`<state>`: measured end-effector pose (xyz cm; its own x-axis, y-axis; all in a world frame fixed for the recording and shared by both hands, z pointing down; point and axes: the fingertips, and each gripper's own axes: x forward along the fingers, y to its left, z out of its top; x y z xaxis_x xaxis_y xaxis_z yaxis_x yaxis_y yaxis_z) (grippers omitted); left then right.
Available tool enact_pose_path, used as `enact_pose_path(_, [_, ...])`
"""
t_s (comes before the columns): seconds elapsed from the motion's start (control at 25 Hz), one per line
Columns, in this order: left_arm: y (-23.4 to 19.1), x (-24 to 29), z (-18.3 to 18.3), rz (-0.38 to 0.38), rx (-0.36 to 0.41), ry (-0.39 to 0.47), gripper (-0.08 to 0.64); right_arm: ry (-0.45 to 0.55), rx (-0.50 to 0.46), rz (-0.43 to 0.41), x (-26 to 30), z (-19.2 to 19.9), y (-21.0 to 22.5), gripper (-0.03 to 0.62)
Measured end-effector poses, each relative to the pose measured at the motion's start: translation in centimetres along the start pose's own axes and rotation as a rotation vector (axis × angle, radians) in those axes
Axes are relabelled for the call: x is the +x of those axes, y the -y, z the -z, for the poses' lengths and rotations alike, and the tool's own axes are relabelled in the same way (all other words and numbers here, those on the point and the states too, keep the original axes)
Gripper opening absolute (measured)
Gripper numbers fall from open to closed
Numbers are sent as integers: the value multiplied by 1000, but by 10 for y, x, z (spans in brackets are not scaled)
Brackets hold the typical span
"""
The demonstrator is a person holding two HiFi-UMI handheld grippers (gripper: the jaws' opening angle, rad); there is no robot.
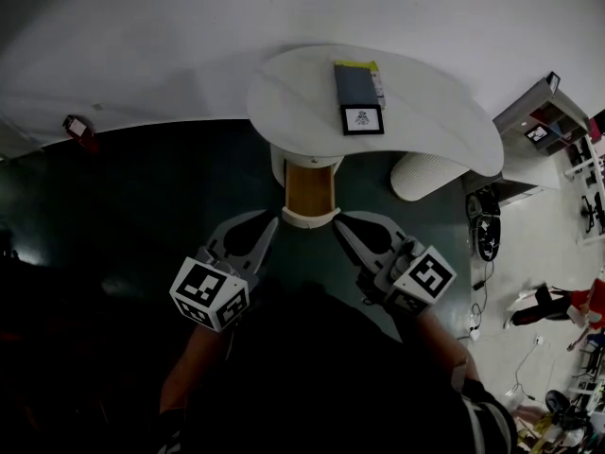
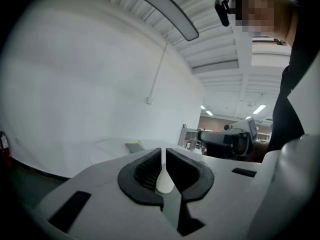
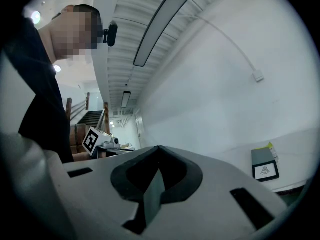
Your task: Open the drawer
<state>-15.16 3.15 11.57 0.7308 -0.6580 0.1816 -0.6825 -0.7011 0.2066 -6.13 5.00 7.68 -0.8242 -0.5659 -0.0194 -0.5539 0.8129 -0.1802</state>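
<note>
Under white table, drawer juts open, wood-lined

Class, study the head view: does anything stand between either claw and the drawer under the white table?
Nothing visible does. The left claw and the right claw, both shut, flank the front of the drawer, with only dark floor between. The dark box lies up on the table, out of the way.
</note>
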Motion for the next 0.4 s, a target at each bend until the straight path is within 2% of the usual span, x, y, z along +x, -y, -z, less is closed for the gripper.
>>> enact_pose_path(0.4, [12, 4, 2, 17, 7, -10, 37, 2, -1, 10, -13, -1, 0, 15])
